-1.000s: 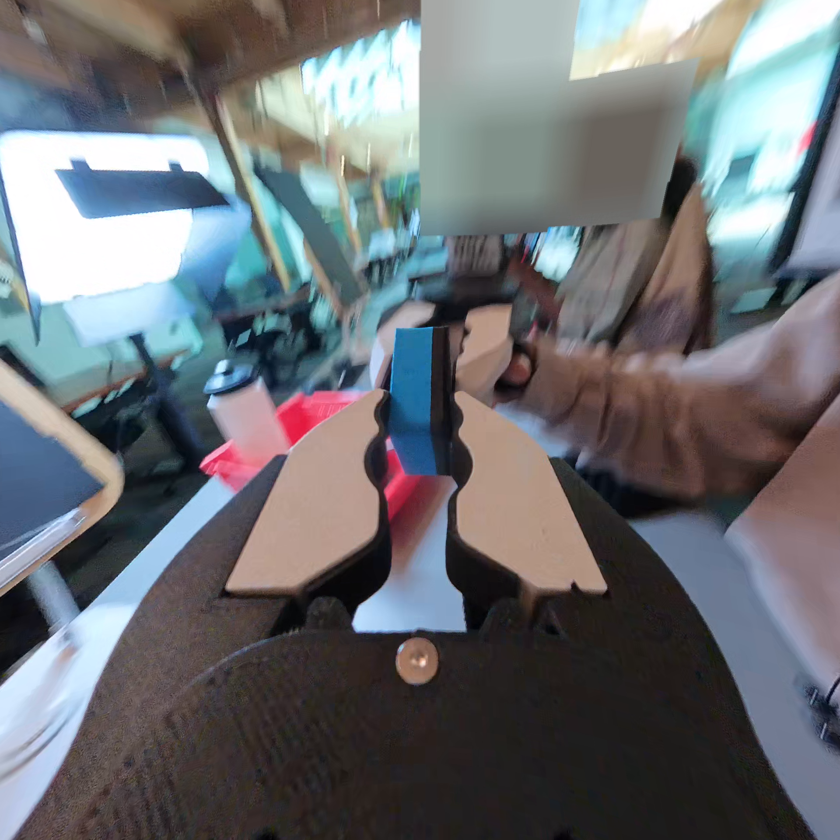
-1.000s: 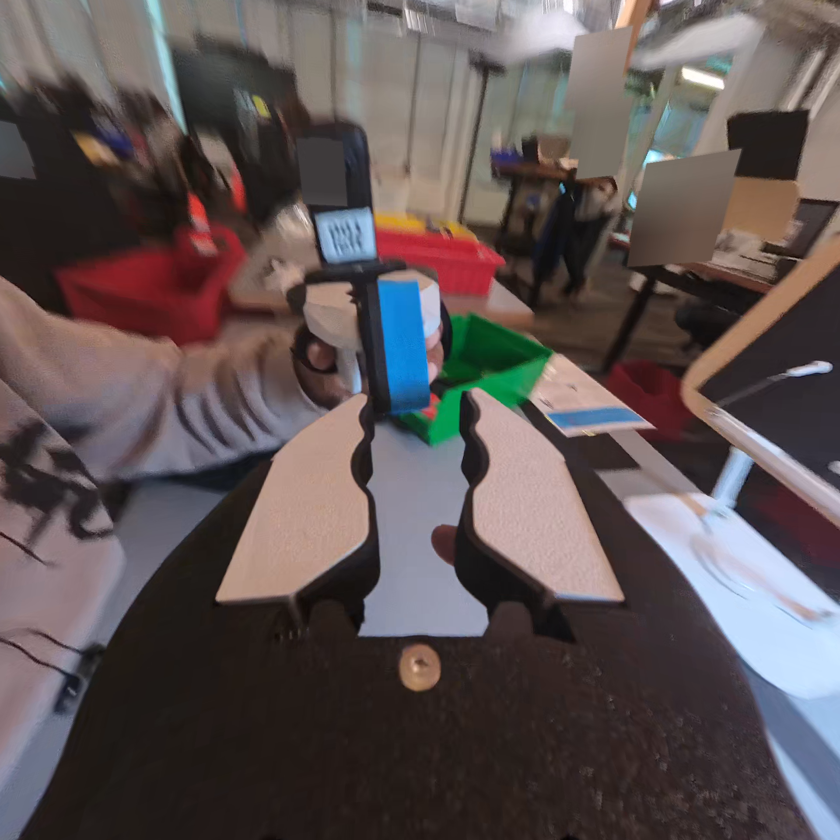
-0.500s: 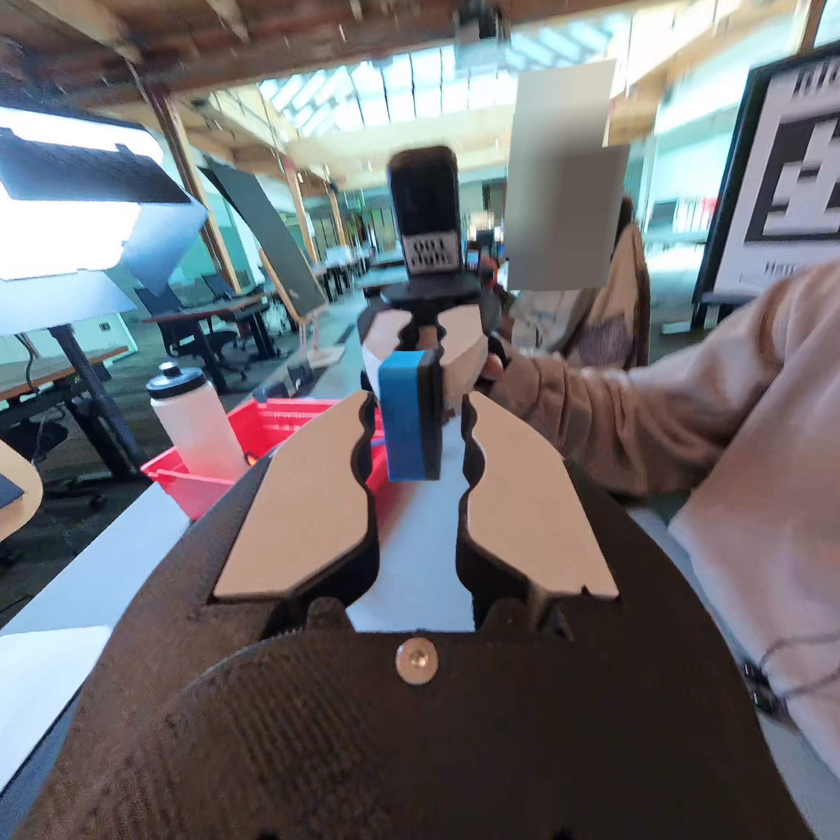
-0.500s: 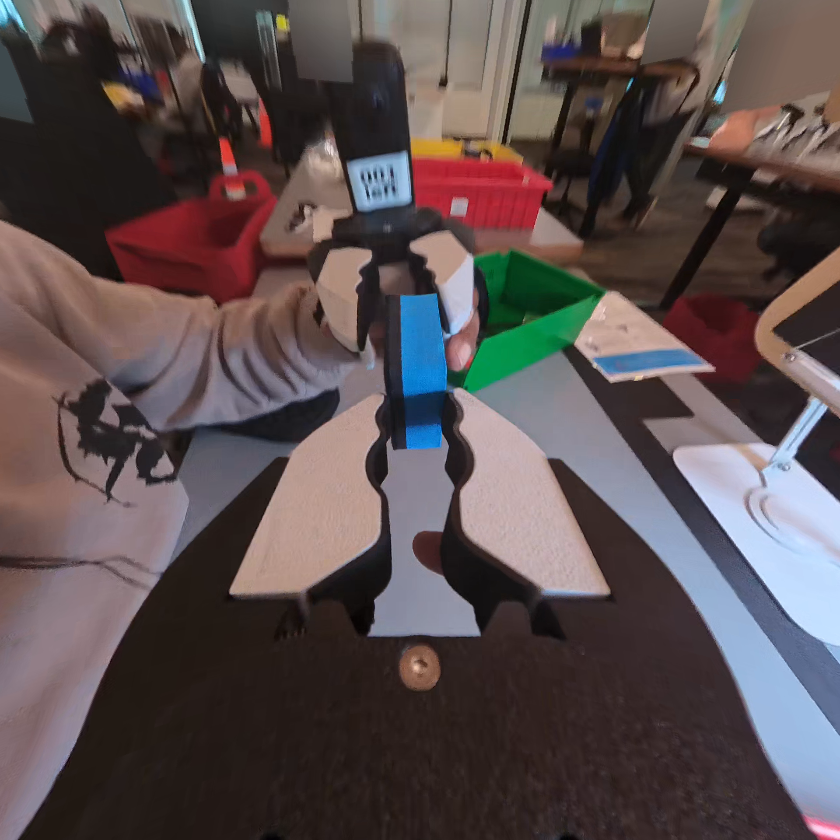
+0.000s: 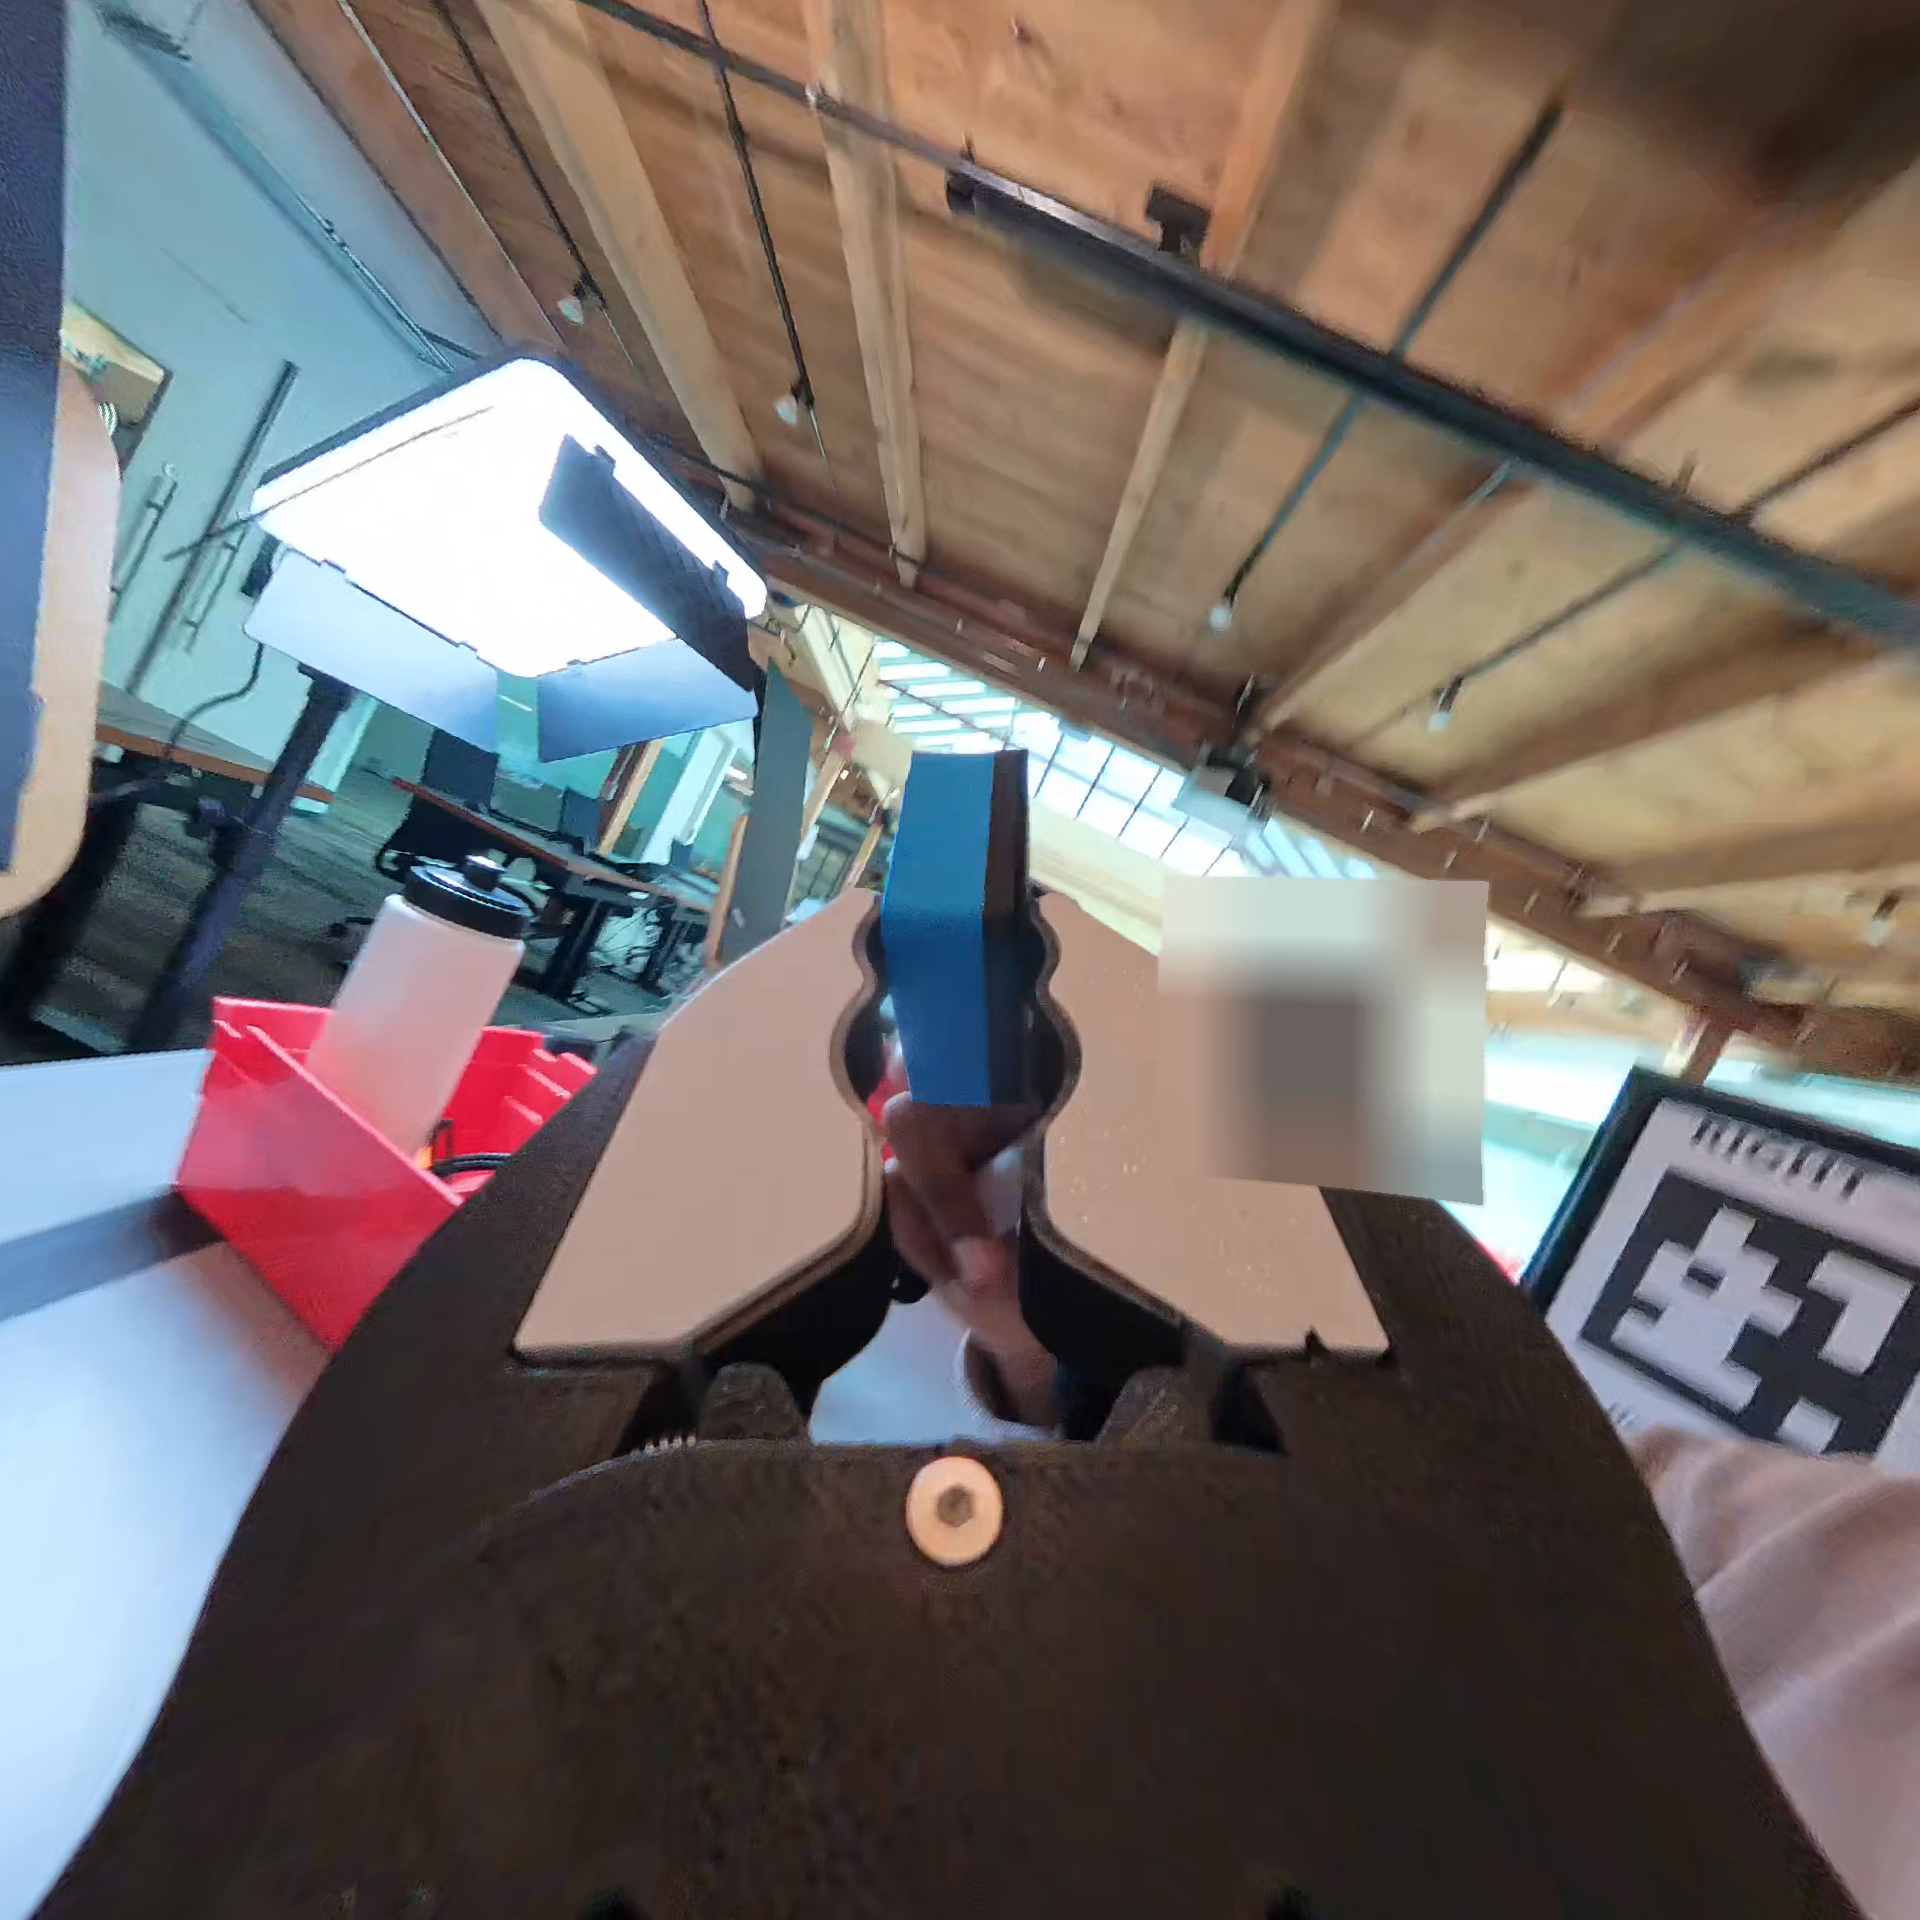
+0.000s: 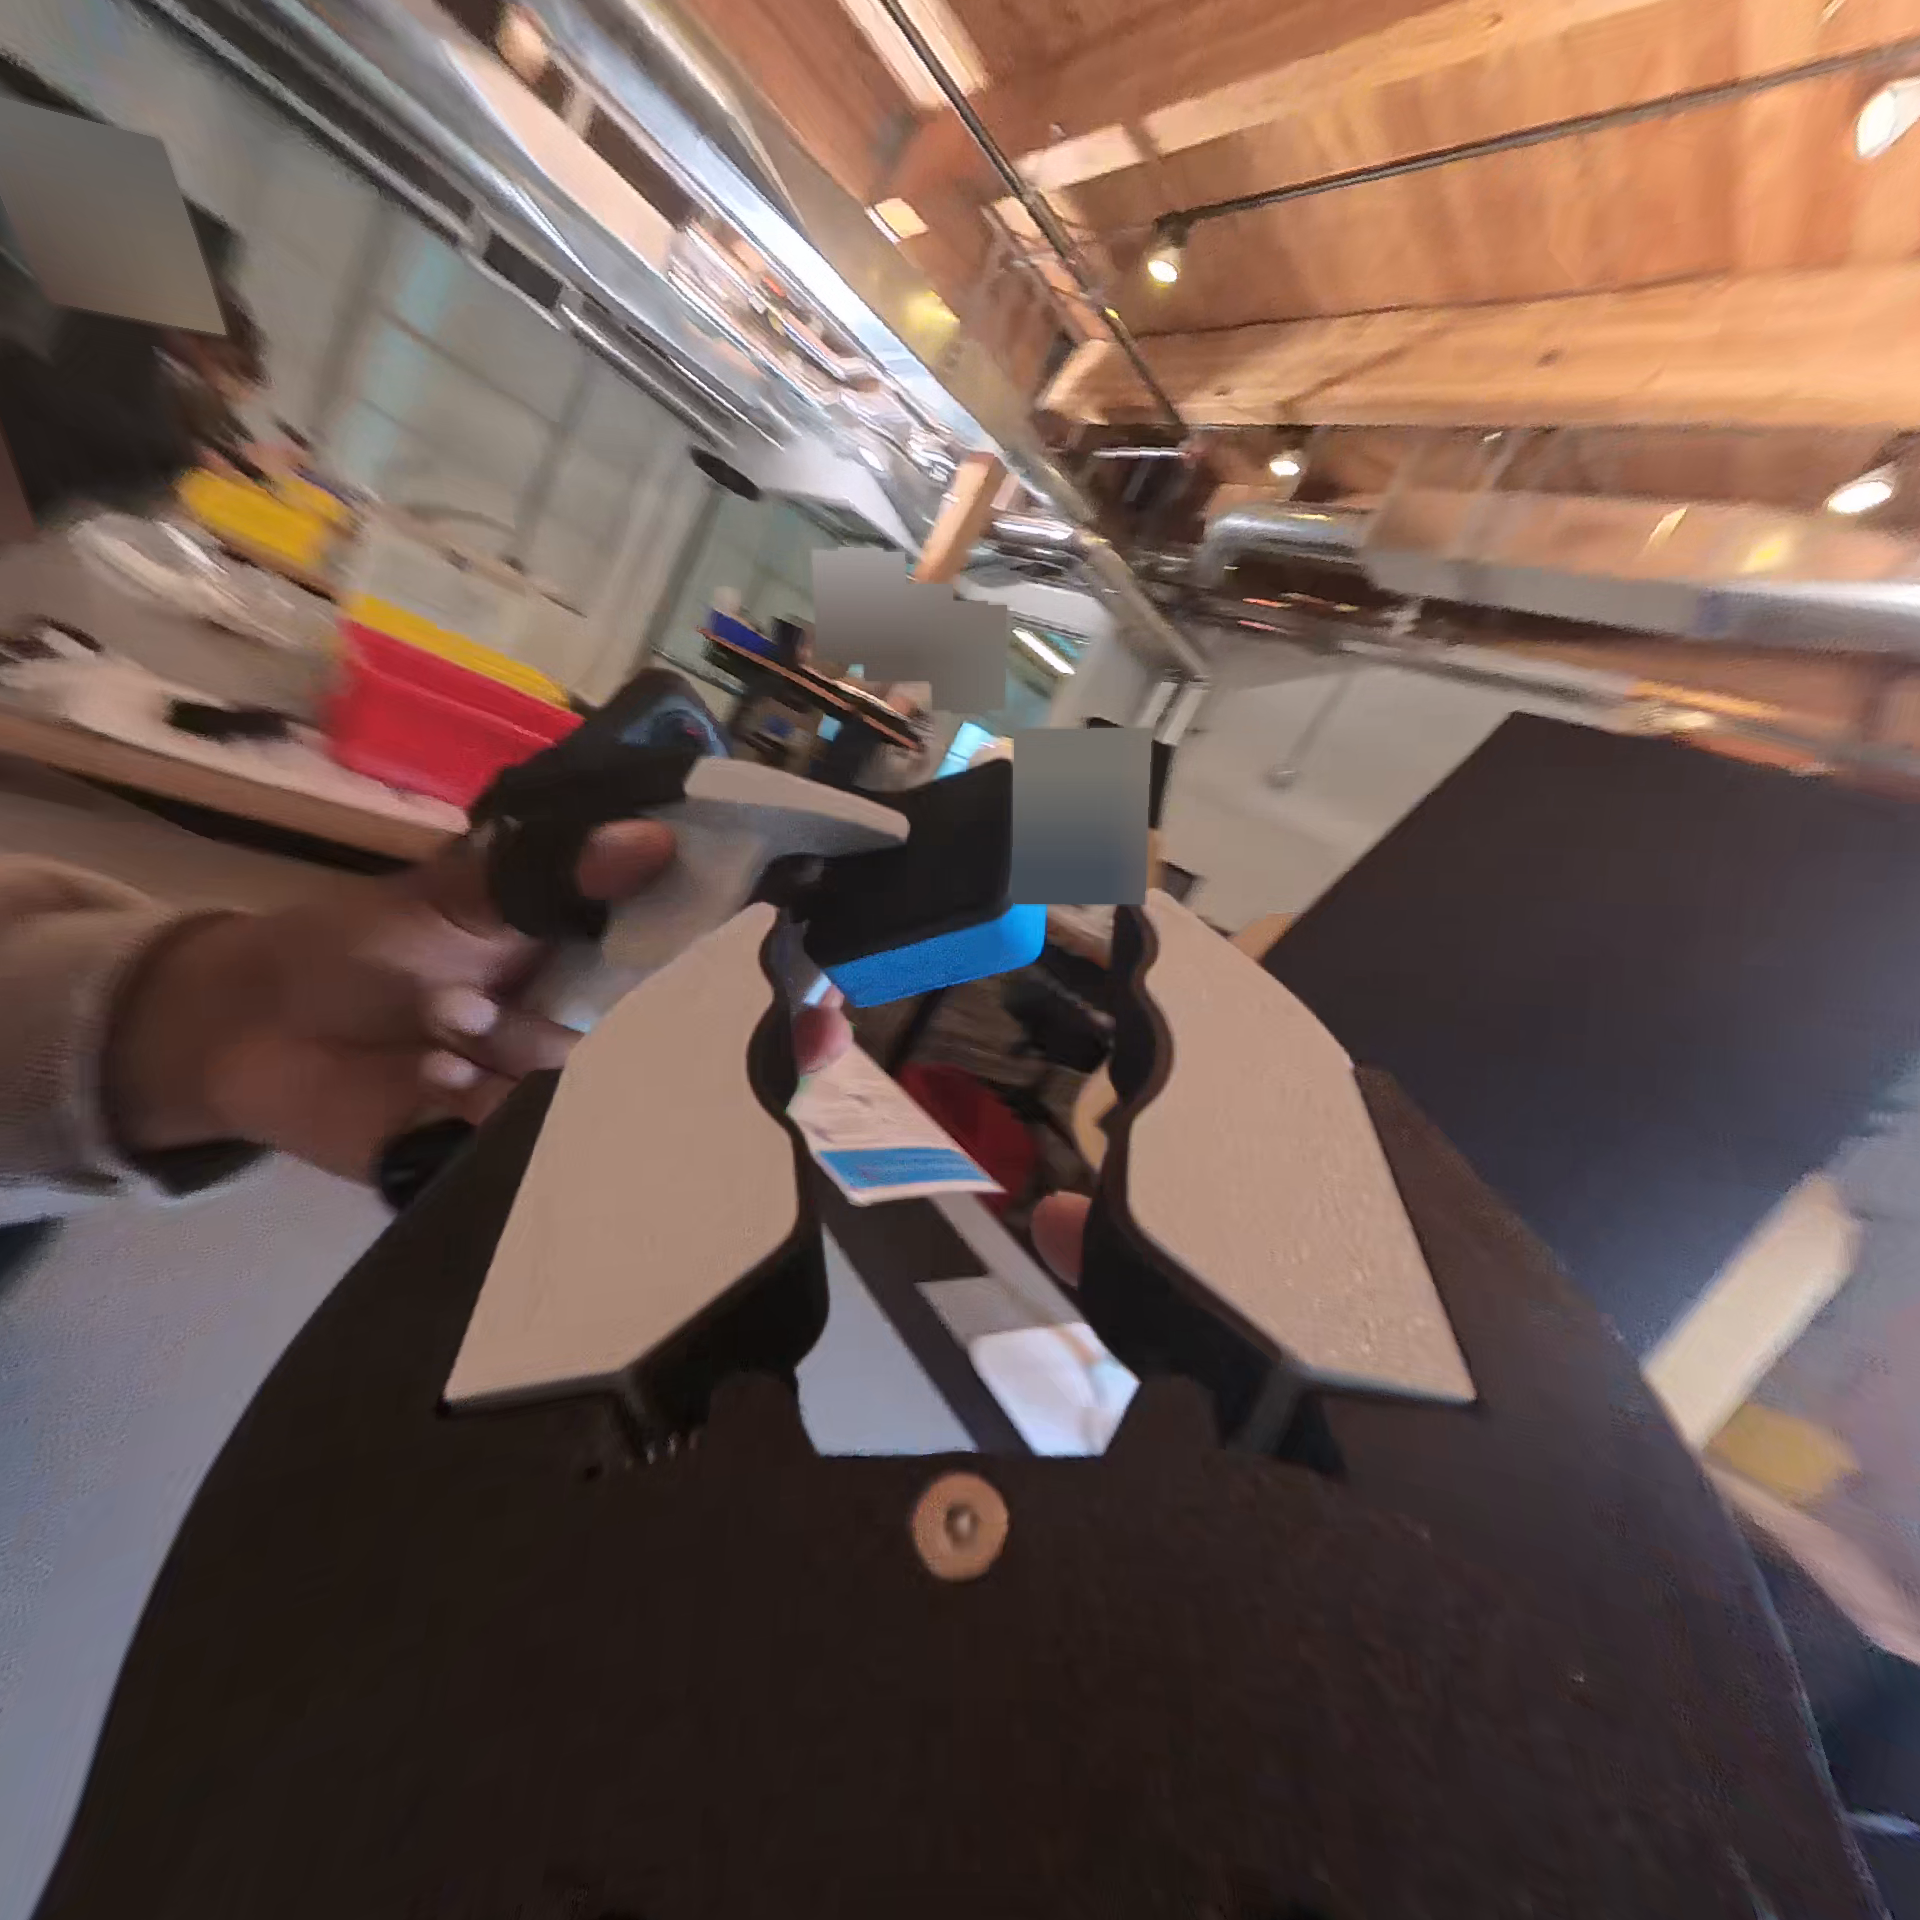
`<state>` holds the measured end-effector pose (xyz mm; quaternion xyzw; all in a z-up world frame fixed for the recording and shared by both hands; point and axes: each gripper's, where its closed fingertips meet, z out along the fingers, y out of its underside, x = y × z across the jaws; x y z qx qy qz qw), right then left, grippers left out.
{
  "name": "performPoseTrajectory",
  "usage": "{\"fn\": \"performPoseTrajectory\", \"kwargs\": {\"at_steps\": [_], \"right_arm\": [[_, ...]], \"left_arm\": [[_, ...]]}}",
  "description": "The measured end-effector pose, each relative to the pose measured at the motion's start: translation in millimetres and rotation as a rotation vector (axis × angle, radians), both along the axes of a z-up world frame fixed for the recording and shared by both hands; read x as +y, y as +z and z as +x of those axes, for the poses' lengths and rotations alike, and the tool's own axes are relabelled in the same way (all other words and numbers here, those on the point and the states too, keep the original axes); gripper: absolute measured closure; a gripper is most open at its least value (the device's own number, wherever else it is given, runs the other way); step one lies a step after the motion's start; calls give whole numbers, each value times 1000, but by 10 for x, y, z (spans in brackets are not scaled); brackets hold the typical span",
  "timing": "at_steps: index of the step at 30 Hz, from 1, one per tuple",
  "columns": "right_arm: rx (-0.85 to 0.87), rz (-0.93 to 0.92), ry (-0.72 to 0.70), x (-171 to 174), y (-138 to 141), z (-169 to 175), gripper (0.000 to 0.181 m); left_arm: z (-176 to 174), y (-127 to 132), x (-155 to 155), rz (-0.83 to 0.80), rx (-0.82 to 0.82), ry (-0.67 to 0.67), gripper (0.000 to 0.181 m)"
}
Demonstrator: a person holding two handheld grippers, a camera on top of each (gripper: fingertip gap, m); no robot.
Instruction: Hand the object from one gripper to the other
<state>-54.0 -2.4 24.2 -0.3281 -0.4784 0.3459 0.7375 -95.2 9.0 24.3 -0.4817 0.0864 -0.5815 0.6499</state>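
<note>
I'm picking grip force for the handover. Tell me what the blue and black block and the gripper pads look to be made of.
Block: looks like dense foam, matte blue layer bonded to a thinner black layer; soft rounded corners suggest it, though it could be rubber.

Pads on the left gripper: pale grey, matte, finely grainy; probably textured plastic or a rubber coating on black ribbed printed plastic.

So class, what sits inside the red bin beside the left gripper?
A white bottle with a black cap stands in the red bin. A dark cable shows at its base; the bin wall hides the rest.
</note>
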Motion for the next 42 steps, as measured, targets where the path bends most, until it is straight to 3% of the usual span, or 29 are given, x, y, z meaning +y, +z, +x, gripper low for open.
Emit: {"fn": "performPoseTrajectory", "kwargs": {"at_steps": [4,6,10,13,17,20,22,23,26,30,34,39,42], "right_arm": [[-10,170,-229,-21,-89,-142,113],[-16,209,-293,3,-81,-115,124],[-123,195,-145,-73,-46,-27,125],[-289,123,71,-189,-171,53,125],[-441,-71,395,-415,-304,250,125],[-498,-159,532,-499,-380,325,125],[-546,-170,561,-525,-470,336,125],[-565,-174,571,-538,-504,340,125],[-488,-167,541,-483,-388,326,125],[-191,-165,350,-148,-4,289,127],[-57,-221,256,-53,103,171,125],[30,-58,103,-133,126,66,124],[18,-121,122,-152,147,59,126]], "left_arm": [[210,-48,-59,-79,-110,-121,158],[310,-62,-102,-87,-123,-139,157],[424,-47,-204,-34,-6,-235,157],[452,-55,-319,84,221,-246,138],[536,-307,-500,422,782,-55,114],[649,-458,-613,561,1021,12,109],[725,-536,-656,607,1094,25,116],[744,-551,-648,623,1111,44,126],[732,-524,-573,619,1115,102,126],[469,-179,-322,582,961,394,127],[229,-1,-180,549,893,661,127],[276,3,-187,564,913,743,126],[265,9,-184,596,964,819,127]]}}
